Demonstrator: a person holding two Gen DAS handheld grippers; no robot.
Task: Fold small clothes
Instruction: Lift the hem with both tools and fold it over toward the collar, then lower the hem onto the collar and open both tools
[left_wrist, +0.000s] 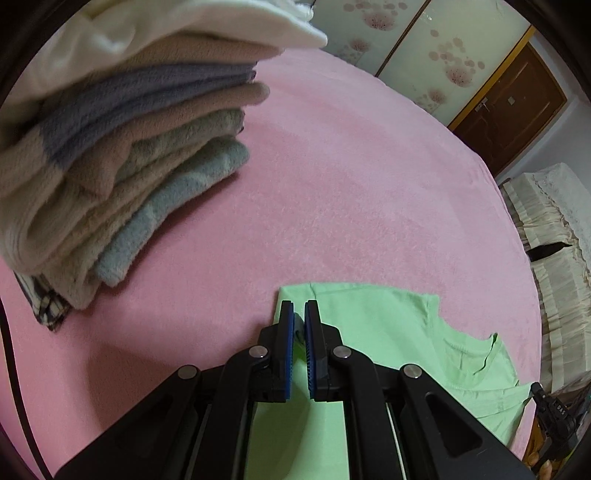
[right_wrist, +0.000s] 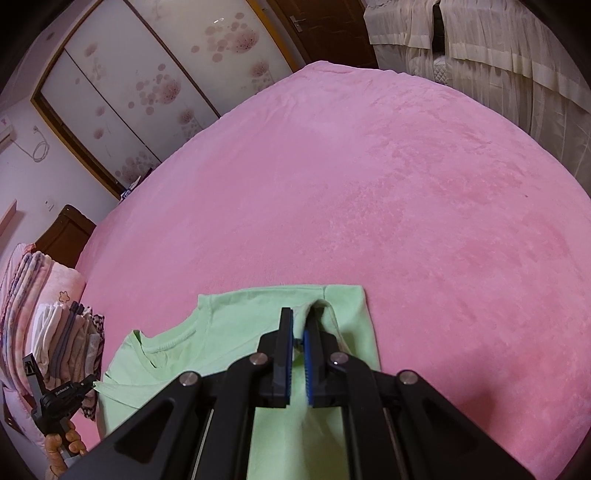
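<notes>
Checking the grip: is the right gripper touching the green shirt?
Touching: the right wrist view shows the right gripper pinching a raised ridge of green shirt.

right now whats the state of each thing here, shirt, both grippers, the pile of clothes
green t-shirt: lying on the pink blanket, partly folded, pinched on both sides
left gripper: jaws shut on the shirt's left edge
right gripper: jaws shut on a raised pinch of the shirt's fabric
stack of folded clothes: folded and piled, resting on the blanket, untouched
wardrobe doors: closed
</notes>
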